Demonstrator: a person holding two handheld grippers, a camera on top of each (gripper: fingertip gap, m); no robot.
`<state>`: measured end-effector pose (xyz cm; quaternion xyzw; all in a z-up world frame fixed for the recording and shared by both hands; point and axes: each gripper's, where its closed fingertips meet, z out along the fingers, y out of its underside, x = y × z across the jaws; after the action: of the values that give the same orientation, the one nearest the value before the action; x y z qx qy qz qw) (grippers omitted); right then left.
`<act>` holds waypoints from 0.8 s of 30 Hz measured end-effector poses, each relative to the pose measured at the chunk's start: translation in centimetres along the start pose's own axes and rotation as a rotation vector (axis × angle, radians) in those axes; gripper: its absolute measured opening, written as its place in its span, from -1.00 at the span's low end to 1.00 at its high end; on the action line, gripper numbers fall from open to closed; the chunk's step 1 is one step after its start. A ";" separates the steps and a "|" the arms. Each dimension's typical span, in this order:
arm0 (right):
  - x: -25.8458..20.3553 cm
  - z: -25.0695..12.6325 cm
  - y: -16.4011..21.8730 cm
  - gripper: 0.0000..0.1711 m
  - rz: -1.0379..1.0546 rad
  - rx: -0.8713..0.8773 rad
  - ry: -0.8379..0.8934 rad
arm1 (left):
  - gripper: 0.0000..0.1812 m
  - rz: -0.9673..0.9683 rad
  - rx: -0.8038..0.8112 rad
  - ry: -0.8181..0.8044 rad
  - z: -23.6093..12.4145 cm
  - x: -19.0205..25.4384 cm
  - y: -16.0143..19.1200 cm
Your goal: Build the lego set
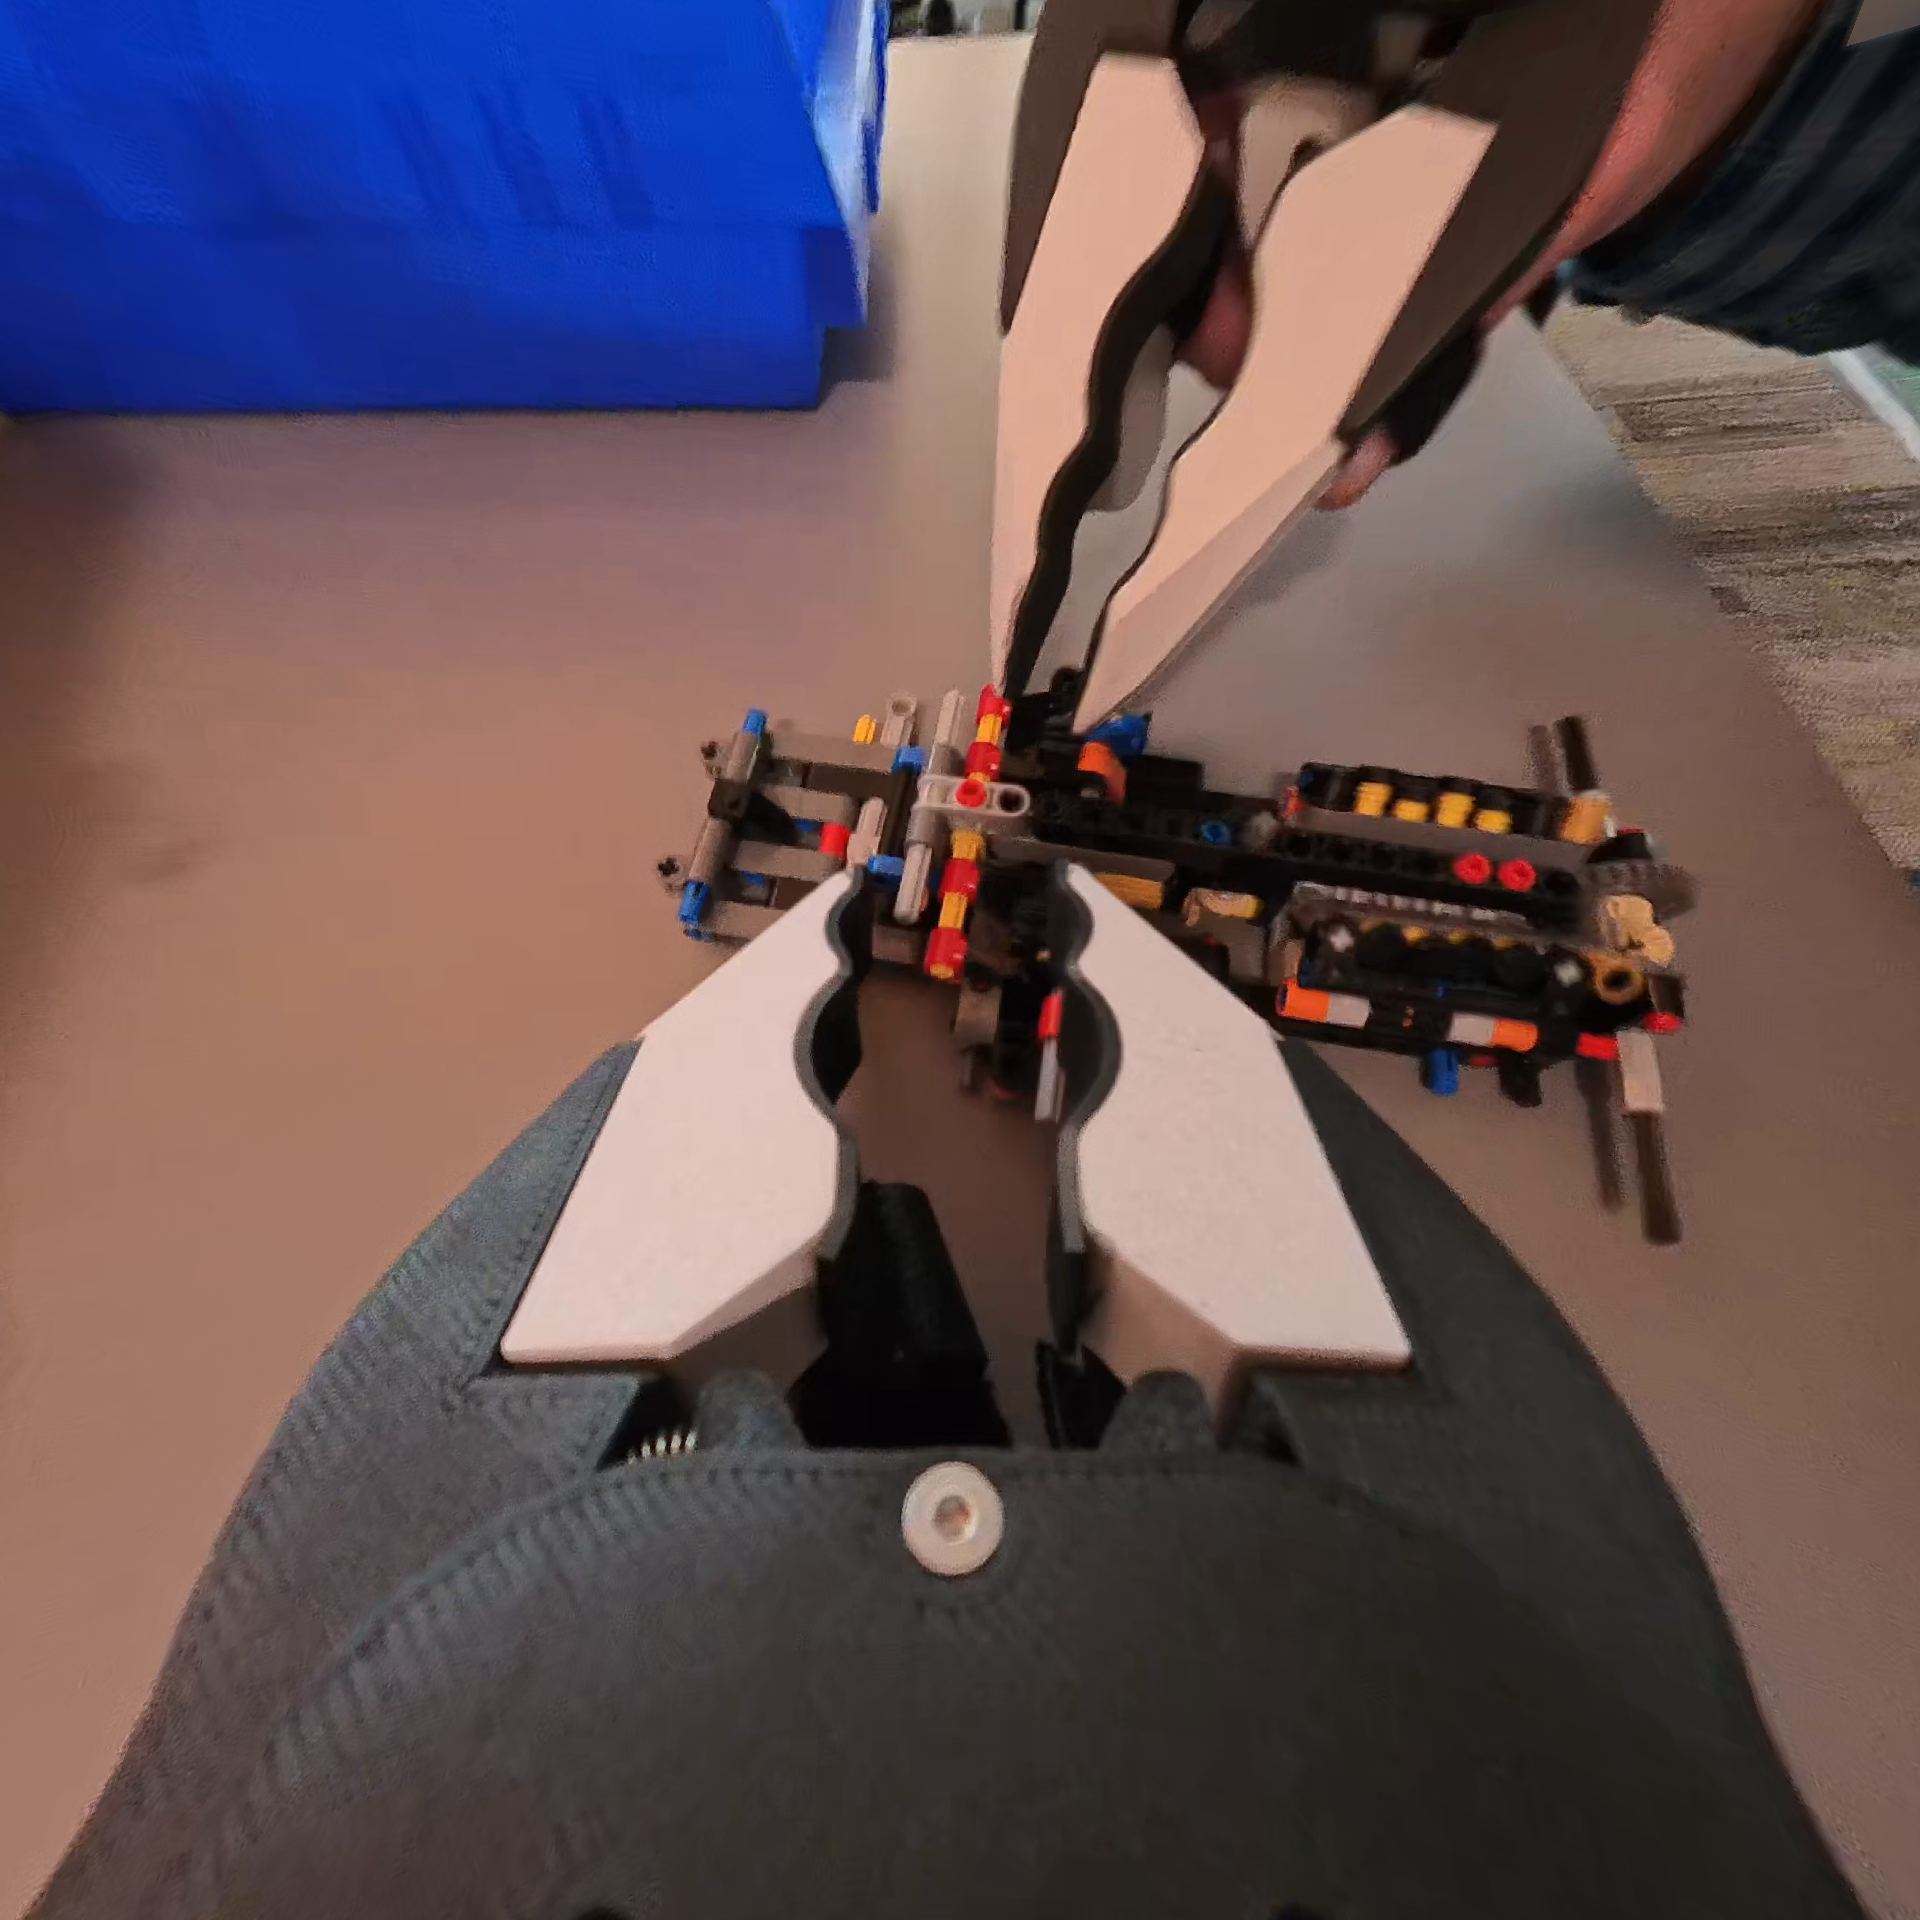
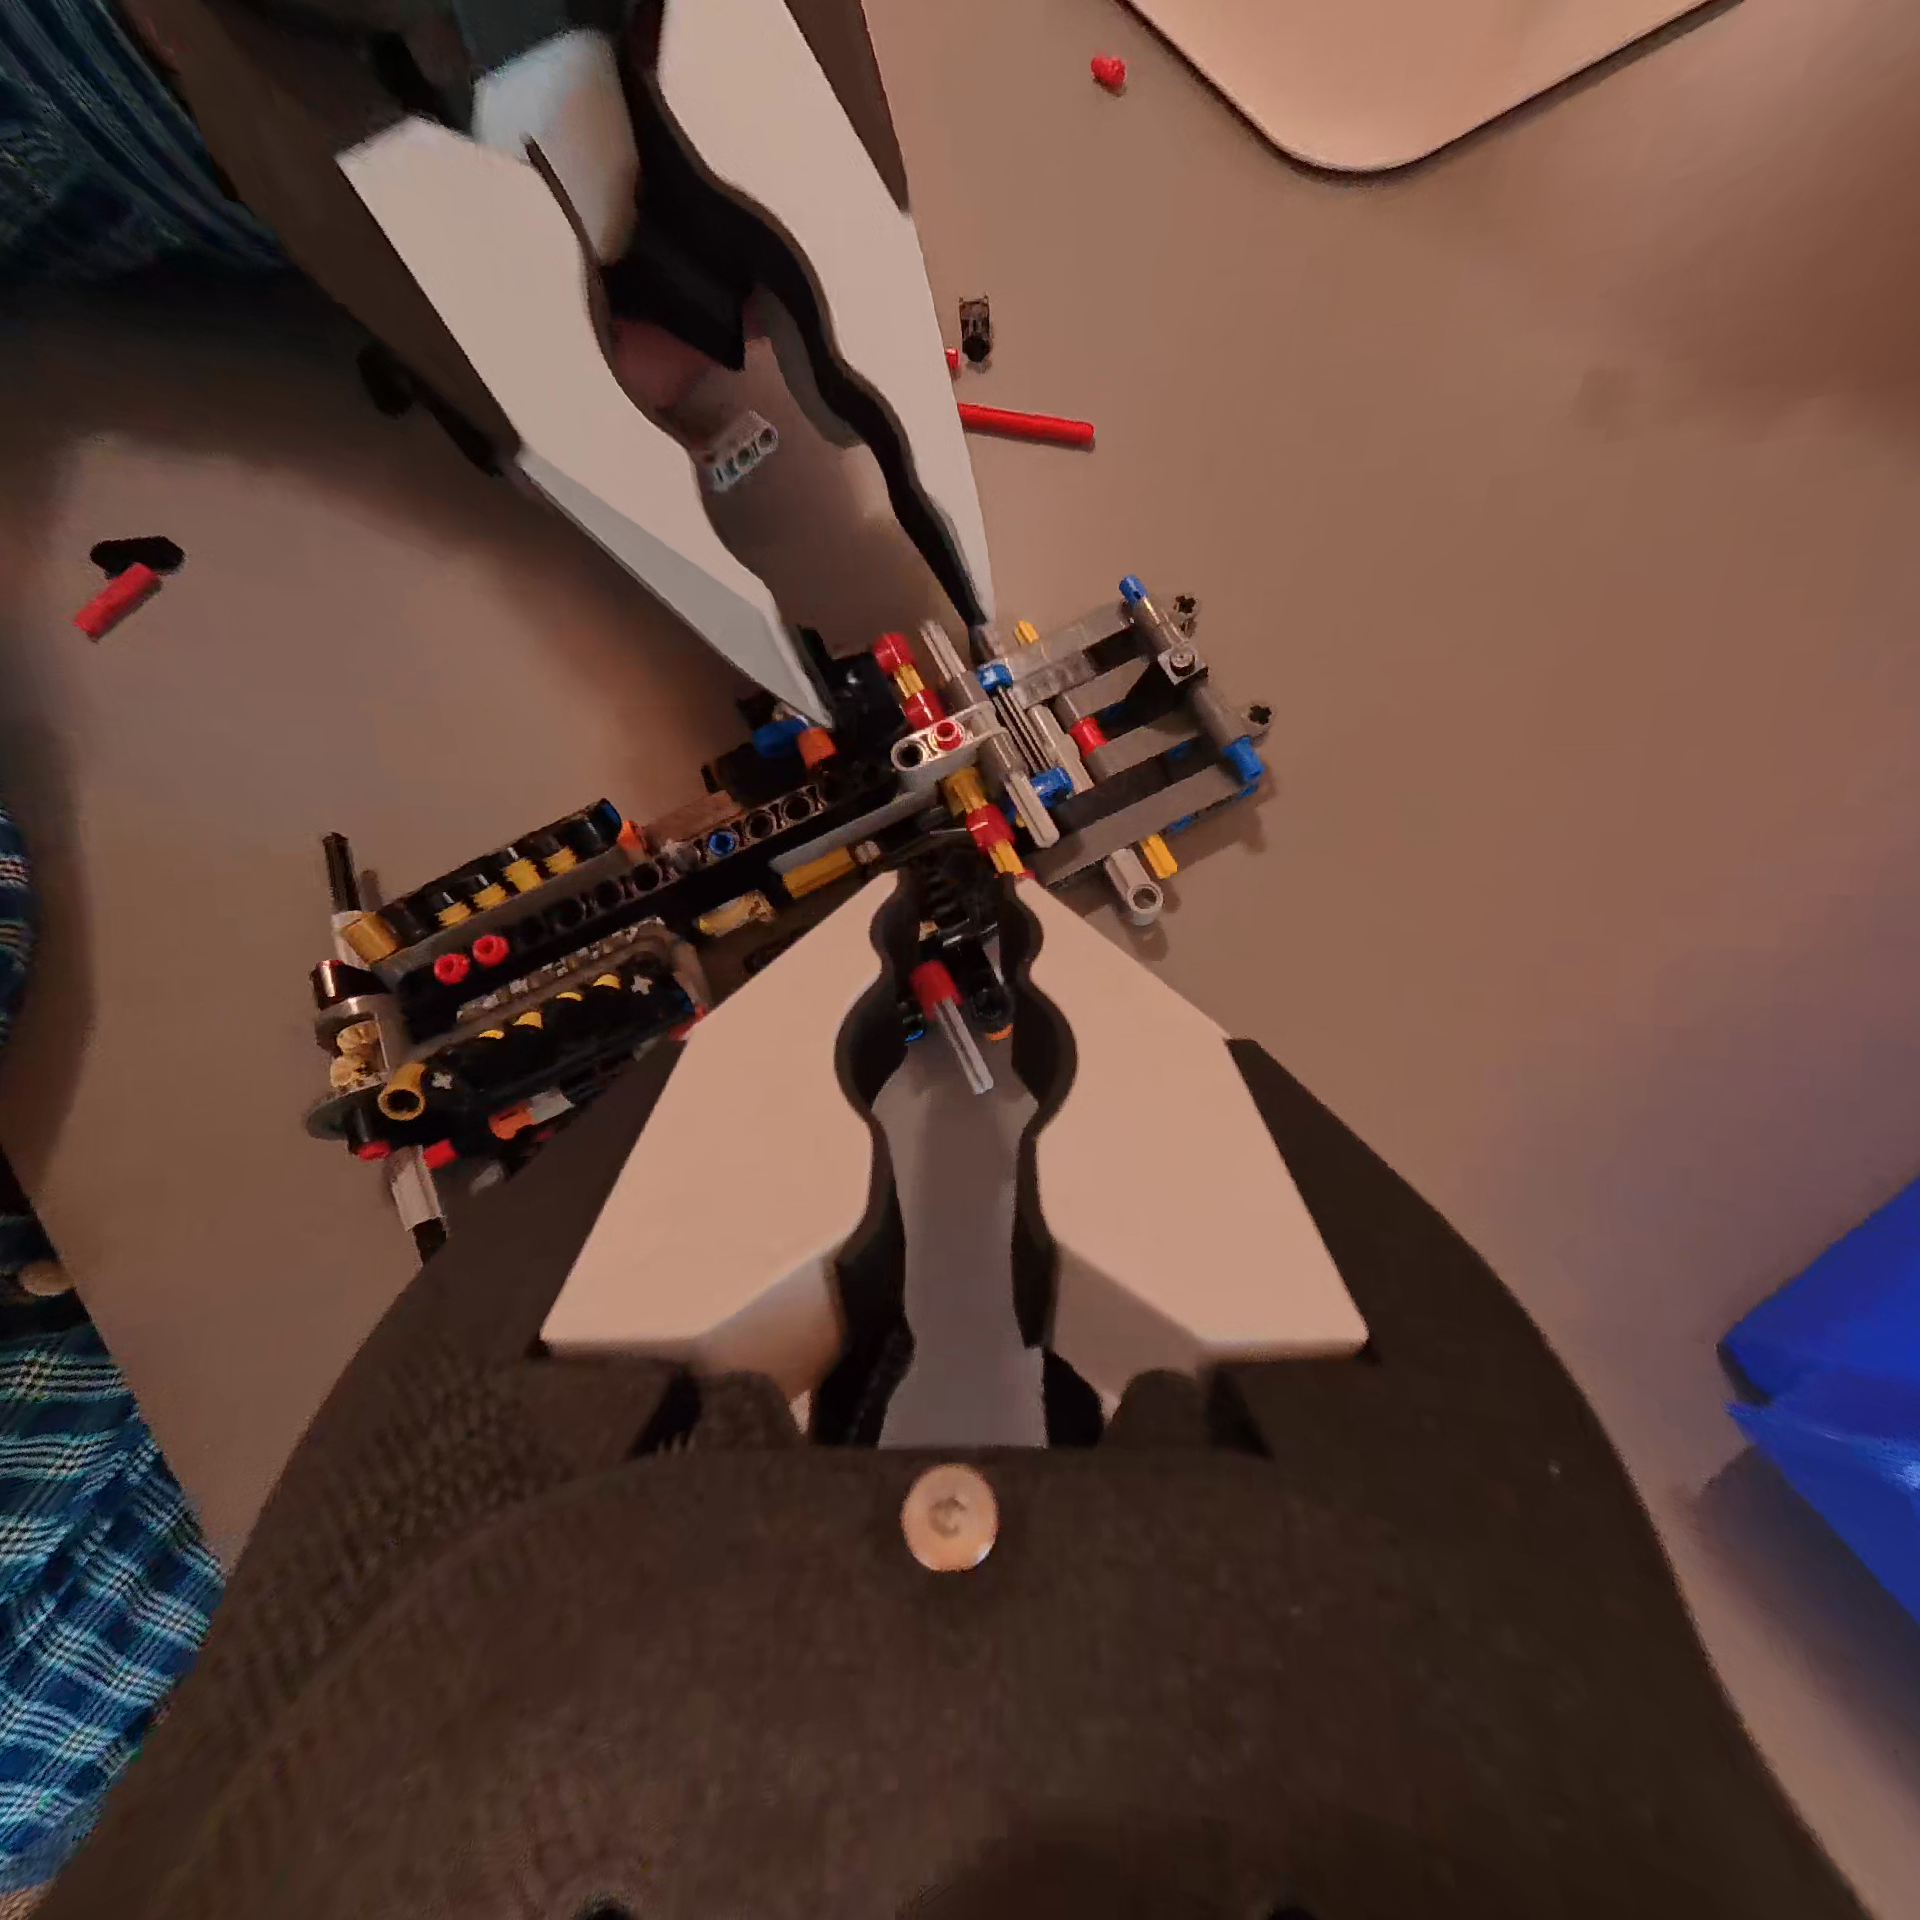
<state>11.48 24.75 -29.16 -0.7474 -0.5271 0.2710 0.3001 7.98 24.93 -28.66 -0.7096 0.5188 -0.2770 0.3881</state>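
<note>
Left claw [image 1: 956,894]: jaws parted a moderate way, straddling the near side of the lego assembly [image 1: 1143,862] at mid-length; firm grip cannot be confirmed. Right claw [image 2: 951,894]: jaws slightly parted around the assembly's black coil spring [image 2: 951,904] from the opposite side. One assembly, lying flat mid-counter [image 1: 416,831]. No legible writing. Loose parts counted: one long red axle [image 2: 1023,424], one short red piece [image 2: 116,601]. Blue bin [image 1: 416,197] at far edge; open counter all around.
</note>
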 end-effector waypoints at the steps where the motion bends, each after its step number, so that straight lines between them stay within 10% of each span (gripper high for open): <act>1: 0.0 0.1 0.1 -0.86 0.004 0.003 0.000 | -0.66 0.040 0.028 -0.003 -0.5 0.0 -0.5; 24: -0.4 0.2 0.3 -0.95 -0.050 0.023 -0.012 | -0.77 0.972 -0.101 -0.012 0.1 2.2 1.5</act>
<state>11.37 24.31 -29.47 -0.7288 -0.5444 0.2739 0.3123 7.95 22.67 -30.04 -0.4050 0.8005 -0.0340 0.4405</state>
